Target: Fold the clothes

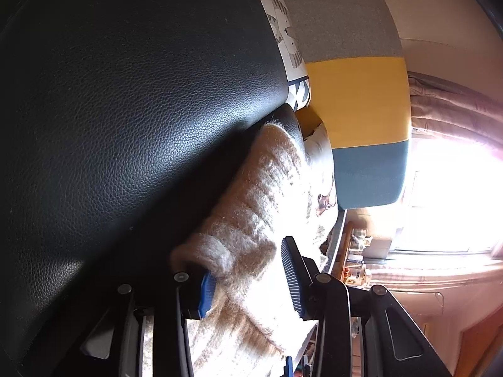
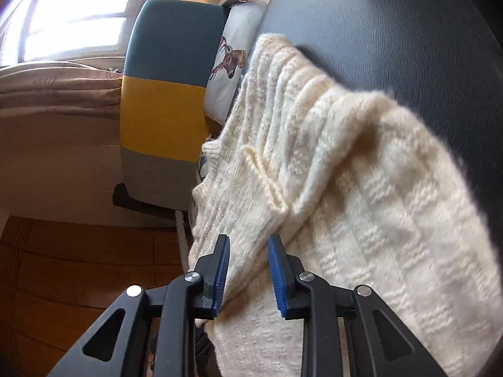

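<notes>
A cream knitted sweater (image 1: 251,220) lies rumpled on a black leather seat (image 1: 125,110). In the left wrist view my left gripper (image 1: 248,286) stands wide open, with a thick fold of the sweater lying between its blue pads (image 1: 292,276). The right wrist view shows the sweater (image 2: 361,188) spread over the leather (image 2: 393,31), one part folded over itself. My right gripper (image 2: 248,275) is narrowed onto a ridge of the knit near its lower edge, and fabric fills the gap between the pads (image 2: 221,273).
A cushion in grey, yellow and teal blocks (image 2: 163,110) stands beside the seat, with a white deer-print pillow (image 2: 232,59) against it. A bright window (image 2: 72,15) and brown curtain (image 2: 56,94) lie beyond. Wooden floor (image 2: 63,267) is below the seat edge.
</notes>
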The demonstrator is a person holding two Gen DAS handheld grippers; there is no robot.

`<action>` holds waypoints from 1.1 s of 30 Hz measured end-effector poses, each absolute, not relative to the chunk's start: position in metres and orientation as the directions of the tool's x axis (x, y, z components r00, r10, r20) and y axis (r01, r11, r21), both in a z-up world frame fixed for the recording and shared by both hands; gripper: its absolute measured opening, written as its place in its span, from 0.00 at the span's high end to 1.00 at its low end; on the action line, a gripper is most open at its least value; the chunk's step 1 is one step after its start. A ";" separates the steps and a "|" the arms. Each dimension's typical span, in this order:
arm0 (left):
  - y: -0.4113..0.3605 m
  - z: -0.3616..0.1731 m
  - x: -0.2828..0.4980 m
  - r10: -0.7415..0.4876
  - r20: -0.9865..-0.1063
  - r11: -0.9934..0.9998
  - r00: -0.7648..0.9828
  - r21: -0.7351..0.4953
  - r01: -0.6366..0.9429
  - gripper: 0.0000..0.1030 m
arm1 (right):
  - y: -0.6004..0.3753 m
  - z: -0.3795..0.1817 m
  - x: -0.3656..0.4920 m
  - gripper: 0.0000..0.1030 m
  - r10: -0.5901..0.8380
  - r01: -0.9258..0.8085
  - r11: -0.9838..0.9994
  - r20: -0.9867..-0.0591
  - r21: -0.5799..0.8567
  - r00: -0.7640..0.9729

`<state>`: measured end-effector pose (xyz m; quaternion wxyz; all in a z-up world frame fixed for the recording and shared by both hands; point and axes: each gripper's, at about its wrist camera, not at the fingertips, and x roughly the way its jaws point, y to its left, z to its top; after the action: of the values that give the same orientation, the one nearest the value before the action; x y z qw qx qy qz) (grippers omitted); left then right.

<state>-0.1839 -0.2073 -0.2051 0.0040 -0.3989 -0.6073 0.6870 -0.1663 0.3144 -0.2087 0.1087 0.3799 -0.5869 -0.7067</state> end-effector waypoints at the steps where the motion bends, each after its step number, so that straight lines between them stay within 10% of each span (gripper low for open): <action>1: -0.208 -0.205 -0.186 0.491 -0.543 -0.262 -0.681 -0.838 0.479 0.62 | 0.309 -0.211 -0.170 0.74 -0.604 -0.297 -0.286 -0.412 0.911 -0.682; 25: -0.222 -0.211 -0.168 0.536 -0.518 -0.252 -0.666 -0.852 0.460 0.60 | 0.276 -0.231 -0.202 0.79 -0.635 -0.300 -0.281 -0.411 0.912 -0.654; 33: -0.219 -0.205 -0.171 0.527 -0.529 -0.271 -0.665 -0.847 0.458 0.61 | 0.257 -0.174 -0.215 0.95 -0.521 -0.230 -0.610 -0.603 0.758 -0.604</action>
<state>-0.1714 -0.2192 -0.2050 0.0252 -0.4083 -0.6032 0.6847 -0.2150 0.2567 -0.1744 0.0928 0.4350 -0.4316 -0.7848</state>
